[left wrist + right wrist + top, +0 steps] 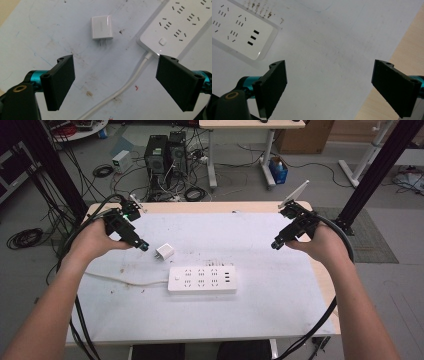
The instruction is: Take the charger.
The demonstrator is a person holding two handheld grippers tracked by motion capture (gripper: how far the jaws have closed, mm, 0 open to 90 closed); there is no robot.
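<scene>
High view, desk inventory, all places given from the strip. Item one: strip (202,279), white, lying flat near the middle of the desk (280,320), sockets up, so a plug can go in from above; its cord (120,281) leaves the left end and runs off the left edge of the desk. Item two: charger (164,253), small white cube, just beyond the strip's left end and apart from it; in the left gripper view the charger (101,27) lies on its side with its two prongs pointing toward the camera, a broad face up, free to be taken across the sides. Item three: left gripper (142,245), held in the person's left hand, beyond and left of the strip, close to the charger; jaws wide apart, nothing between them, aimed down at the charger, likely lined up for a pick. Item four: right gripper (276,244), in the right hand, beyond and right of the strip, well apart from it; jaws likewise spread wide and empty, over bare desk, probably waiting to steady the strip. Item five: strip (239,27) in the right gripper view, its slotted end at upper left.
</scene>
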